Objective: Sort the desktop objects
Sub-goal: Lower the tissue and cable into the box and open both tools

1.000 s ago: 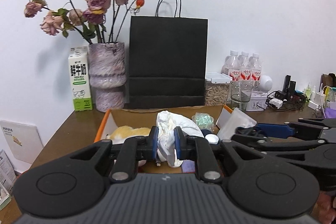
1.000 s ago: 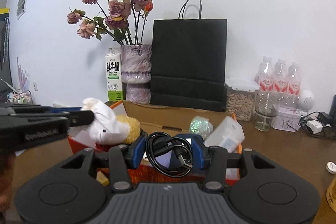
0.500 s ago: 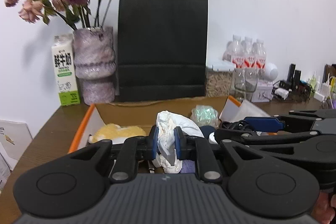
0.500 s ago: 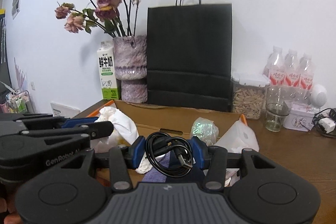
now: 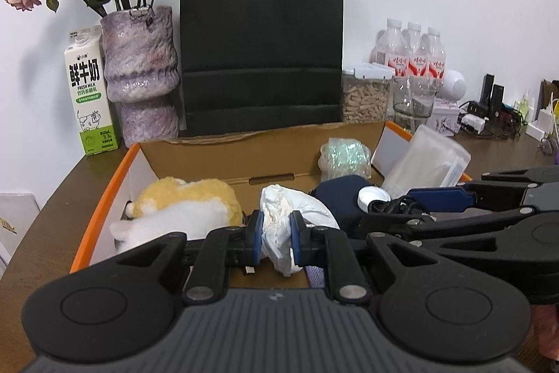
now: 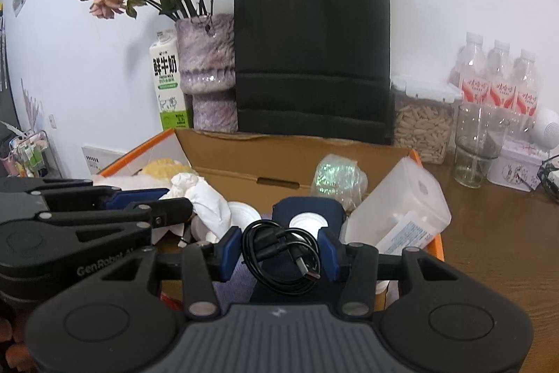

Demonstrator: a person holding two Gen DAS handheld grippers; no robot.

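My left gripper (image 5: 275,236) is shut on a crumpled white tissue (image 5: 283,215) and holds it over the open cardboard box (image 5: 216,156). My right gripper (image 6: 279,252) is shut on a coiled black USB cable (image 6: 281,254) over the same box (image 6: 244,149). In the box lie a yellow and white plush toy (image 5: 181,205), a dark blue pouch (image 5: 337,194), a greenish wrapped bundle (image 5: 344,156), a clear plastic container (image 6: 401,208) and white caps (image 6: 307,221). The right gripper also shows at the right of the left wrist view (image 5: 401,210).
Behind the box stand a black paper bag (image 5: 260,37), a purple vase of dried roses (image 5: 141,72) and a milk carton (image 5: 89,90). To the right are a jar of pellets (image 6: 421,121), a glass (image 6: 477,145), water bottles (image 6: 496,83) and chargers (image 5: 489,114).
Both grippers have moved forward and down over the box with their loads. The box contents now look closer; the flowers have slid up out of view.
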